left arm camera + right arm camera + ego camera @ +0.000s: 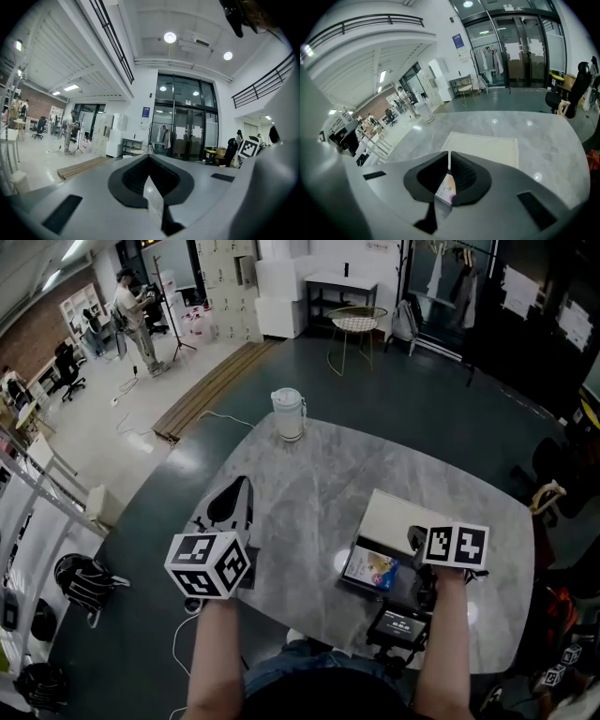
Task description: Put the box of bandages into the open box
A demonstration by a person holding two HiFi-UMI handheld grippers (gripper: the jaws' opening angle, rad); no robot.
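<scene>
The right gripper, clenched on the bandage box just near of the open box, should carry it farther, level, then lower before releasing; the left gripper, jaws together, hangs idle at left.

**Left gripper view.** Foreground: grey plastic left gripper w/ black ribbed pads, seen along its own jaws. Jaws are closed tip to tip. A pale sliver is seen in the slit behind the tips; it cannot be identified.

Bkgd, ctr: tall dark-framed glass entrance doors, w/ a metal clothes rack set in front.

Above: round white ceiling lamps. At R, a black balcony railing is seen.

L side: a standing person is shown beside a thin tripod, w/ white metal lockers near. Pale wooden boards are laid flat on the grey floor. A black office chair is seen further L.
</scene>
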